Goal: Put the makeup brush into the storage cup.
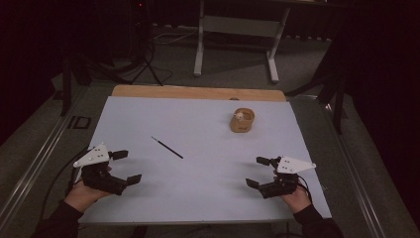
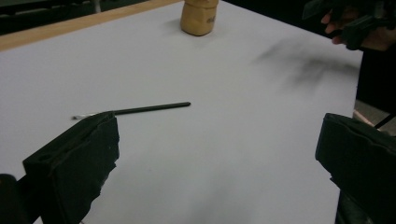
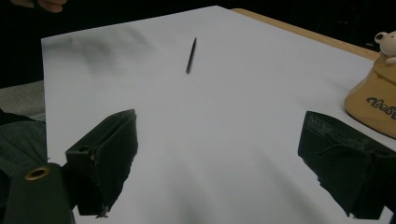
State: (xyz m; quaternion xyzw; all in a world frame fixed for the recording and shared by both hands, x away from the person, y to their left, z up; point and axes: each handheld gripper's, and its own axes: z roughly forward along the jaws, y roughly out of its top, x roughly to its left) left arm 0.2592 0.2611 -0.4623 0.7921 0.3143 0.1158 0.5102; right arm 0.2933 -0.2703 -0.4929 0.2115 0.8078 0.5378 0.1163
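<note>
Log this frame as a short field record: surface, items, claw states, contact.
surface: pale sheet over a wooden table
item 1: thin black pen, lying flat left of centre
item 2: tan holder with small white figure, far right
left claw: open, holding nothing
right claw: open, holding nothing
contact: neither claw touches an item
</note>
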